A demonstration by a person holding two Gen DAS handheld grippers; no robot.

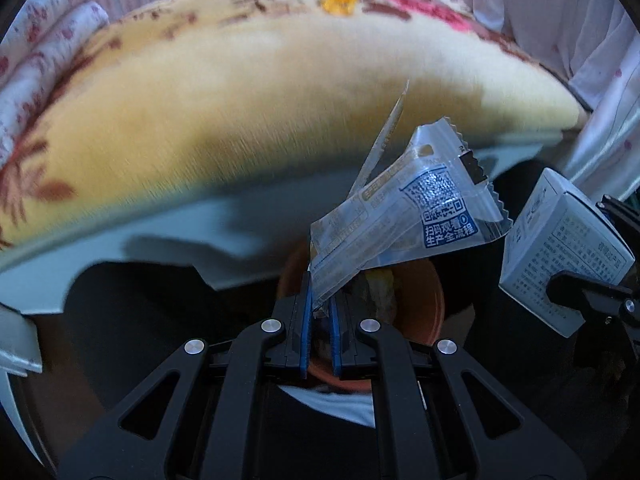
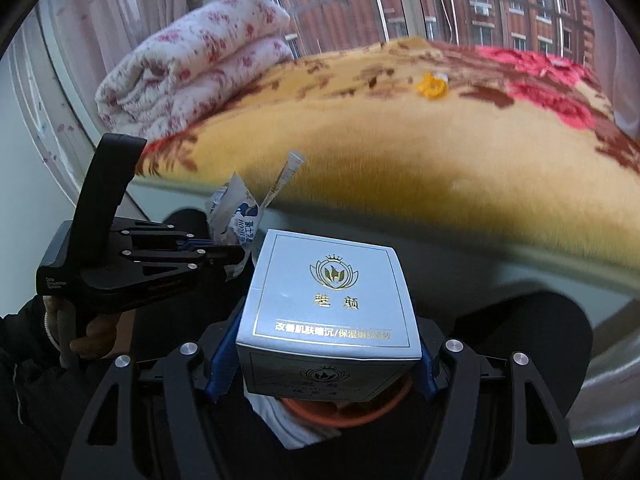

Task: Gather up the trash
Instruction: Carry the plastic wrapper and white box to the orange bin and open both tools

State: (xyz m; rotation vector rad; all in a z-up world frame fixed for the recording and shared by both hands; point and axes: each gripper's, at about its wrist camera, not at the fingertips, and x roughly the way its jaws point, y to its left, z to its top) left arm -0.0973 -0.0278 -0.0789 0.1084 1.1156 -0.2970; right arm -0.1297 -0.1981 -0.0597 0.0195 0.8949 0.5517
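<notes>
My left gripper (image 1: 320,312) is shut on a silver plastic wrapper (image 1: 408,216) with a QR code, held above an orange bin (image 1: 424,304) that has scraps inside. It also shows in the right wrist view (image 2: 236,254), with the wrapper (image 2: 234,220) sticking up. My right gripper (image 2: 320,364) is shut on a pale blue carton (image 2: 328,304) with gold print, held over the same orange bin (image 2: 352,412). The carton (image 1: 560,252) and the right gripper's fingers (image 1: 584,288) appear at the right edge of the left wrist view.
A bed with a yellow floral blanket (image 2: 400,152) fills the background. A folded white floral quilt (image 2: 192,68) lies at its far left. A small orange scrap (image 2: 432,84) lies on the blanket. A window with red buildings is behind. Dark floor lies around the bin.
</notes>
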